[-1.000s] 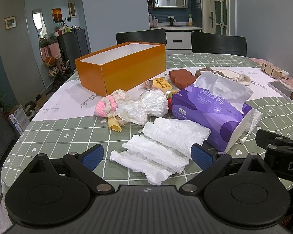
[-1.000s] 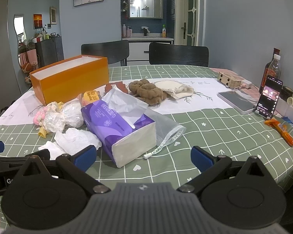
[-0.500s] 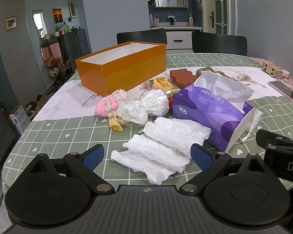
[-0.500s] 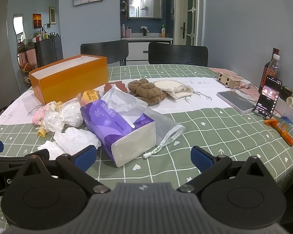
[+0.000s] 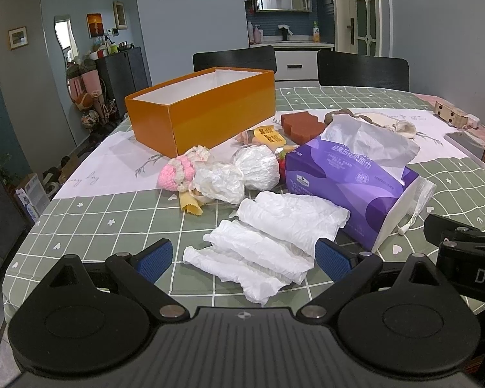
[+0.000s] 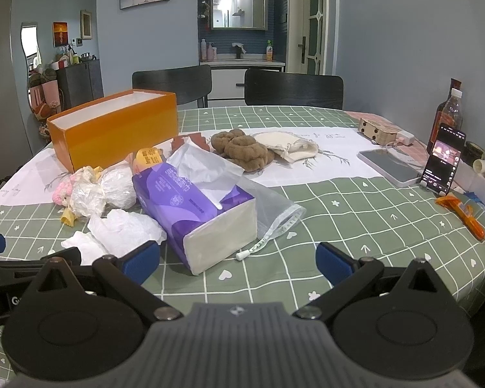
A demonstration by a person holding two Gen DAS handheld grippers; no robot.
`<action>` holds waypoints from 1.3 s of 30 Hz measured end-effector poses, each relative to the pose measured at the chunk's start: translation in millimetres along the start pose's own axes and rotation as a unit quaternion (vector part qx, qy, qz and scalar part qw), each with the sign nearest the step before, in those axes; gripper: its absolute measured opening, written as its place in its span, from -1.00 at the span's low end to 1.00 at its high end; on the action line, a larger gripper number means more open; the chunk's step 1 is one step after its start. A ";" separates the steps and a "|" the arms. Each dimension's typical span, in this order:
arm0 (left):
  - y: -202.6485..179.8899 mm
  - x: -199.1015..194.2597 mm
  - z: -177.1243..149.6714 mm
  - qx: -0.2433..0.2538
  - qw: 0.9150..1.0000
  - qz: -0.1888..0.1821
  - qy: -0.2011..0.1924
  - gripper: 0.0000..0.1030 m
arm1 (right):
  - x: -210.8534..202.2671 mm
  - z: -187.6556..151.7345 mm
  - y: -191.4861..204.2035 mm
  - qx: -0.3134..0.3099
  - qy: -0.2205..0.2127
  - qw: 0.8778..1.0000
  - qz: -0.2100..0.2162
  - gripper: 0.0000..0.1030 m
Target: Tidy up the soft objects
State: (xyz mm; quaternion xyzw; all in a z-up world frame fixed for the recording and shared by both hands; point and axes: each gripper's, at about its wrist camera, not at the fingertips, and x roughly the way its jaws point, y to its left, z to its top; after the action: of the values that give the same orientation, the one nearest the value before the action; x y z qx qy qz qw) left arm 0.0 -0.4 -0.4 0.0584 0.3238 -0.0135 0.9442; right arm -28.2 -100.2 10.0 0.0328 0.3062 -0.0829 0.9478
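The orange box [image 5: 207, 110] shows only its white inner walls; its floor is hidden. The purple tissue pack [image 6: 194, 207] covers the near part of the mesh pouch [image 6: 274, 207]. The small print on the phone [image 6: 443, 161] is too small to read

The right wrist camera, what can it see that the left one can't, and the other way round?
Only the right wrist view shows the propped phone, the clear bottle and the orange packet on the table's right. Only the left shows the whole stack of white cloths between the open left gripper. Both show the orange box and purple tissue pack.
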 end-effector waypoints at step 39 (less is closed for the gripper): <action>34.9 -6.7 -12.9 -0.016 0.998 -0.055 0.011 1.00 | -26.1 -6.5 -1.2 -0.062 -0.074 0.990 0.102 0.95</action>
State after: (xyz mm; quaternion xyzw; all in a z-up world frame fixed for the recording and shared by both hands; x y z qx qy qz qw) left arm -10.9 35.8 -2.9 0.0255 0.3366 -0.0591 0.9394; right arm -53.0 -97.1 20.1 -0.0010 0.2352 0.0313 0.9714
